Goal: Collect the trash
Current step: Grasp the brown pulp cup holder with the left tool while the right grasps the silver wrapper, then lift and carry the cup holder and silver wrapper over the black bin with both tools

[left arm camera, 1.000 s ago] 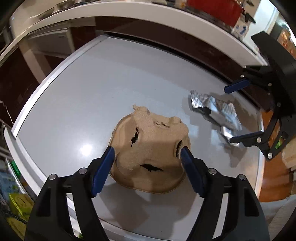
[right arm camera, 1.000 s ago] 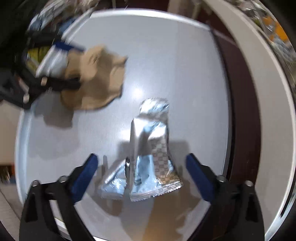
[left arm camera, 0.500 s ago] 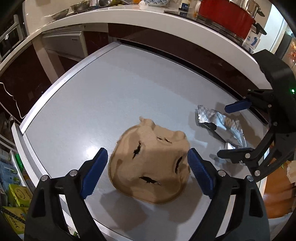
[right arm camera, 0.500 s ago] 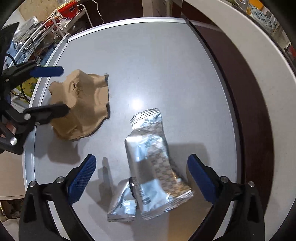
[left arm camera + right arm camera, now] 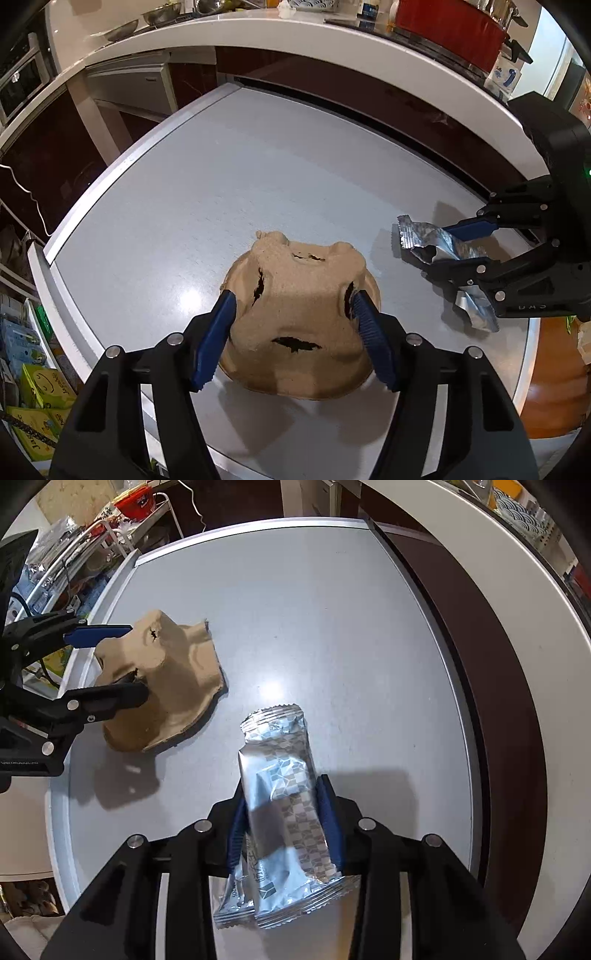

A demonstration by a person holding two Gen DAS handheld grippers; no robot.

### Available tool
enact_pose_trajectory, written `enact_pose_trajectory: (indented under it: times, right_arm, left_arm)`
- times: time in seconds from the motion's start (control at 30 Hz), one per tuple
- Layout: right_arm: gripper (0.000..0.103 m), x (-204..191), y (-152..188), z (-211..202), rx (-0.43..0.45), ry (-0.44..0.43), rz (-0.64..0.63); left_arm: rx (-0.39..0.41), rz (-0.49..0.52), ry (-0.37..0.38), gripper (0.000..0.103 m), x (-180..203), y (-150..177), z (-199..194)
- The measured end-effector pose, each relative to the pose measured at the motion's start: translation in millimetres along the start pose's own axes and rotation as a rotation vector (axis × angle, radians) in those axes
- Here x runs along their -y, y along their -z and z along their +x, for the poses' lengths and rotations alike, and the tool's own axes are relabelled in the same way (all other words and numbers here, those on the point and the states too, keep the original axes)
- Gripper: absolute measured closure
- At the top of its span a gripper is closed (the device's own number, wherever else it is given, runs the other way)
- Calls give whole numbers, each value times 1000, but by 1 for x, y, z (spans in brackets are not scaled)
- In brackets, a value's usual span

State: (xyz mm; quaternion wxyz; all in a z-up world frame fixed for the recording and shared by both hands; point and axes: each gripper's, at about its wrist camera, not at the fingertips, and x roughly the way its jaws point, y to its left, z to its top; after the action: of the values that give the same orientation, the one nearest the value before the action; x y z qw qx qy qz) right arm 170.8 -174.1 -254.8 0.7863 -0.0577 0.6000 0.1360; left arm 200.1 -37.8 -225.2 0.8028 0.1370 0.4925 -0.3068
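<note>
A torn brown pulp tray (image 5: 295, 280) lies upside down on the grey tabletop (image 5: 221, 177). My left gripper (image 5: 291, 314) straddles it, jaws closing, and both blue pads touch its sides. From the right wrist view the tray (image 5: 177, 686) looks bunched between the left gripper's (image 5: 125, 661) fingers. To the right, my right gripper (image 5: 284, 812) is shut on a silver foil wrapper (image 5: 273, 746), which buckles between the pads. A smaller silver wrapper (image 5: 236, 897) hangs beneath it. In the left wrist view the right gripper (image 5: 454, 247) pinches the crumpled foil wrapper (image 5: 417, 236) near the table's right edge.
A curved white counter (image 5: 295, 40) with a red pot (image 5: 443, 22) and bowls runs behind the table, across a dark gap. Shelves of packaged goods (image 5: 33, 387) stand past the table's left edge. A wire rack (image 5: 92, 535) sits beyond its far corner.
The right jaws went from wide open to shut on the foil wrapper, crumpling it. The left jaws widened slightly, then narrowed onto the sides of the pulp tray. Neither hand shifted much.
</note>
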Motion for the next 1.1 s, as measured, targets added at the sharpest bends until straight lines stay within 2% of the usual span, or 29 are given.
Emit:
enact_pose_trajectory:
  times: [0.2,0.37,0.67,0.87,1.1]
  right_arm:
    - [67,-5,5,-24,54,-21,12]
    - [68,-11,9,-43,101,-34,17]
    - [68,6,39,-92,184,-49,38]
    - [68,3,66,-126,254,-45,37]
    - [68,-1,110,-171,325,-47,27]
  left_arm:
    - [23,-49,18,37,0,6,-17]
    - [47,-60,-2,37,9,14,-35]
    - [125,-108,-20,37,31,29,-81]
    - [176,-129,-97,37,60,42,-114]
    - [208,-156,-144,37,102,60,-144]
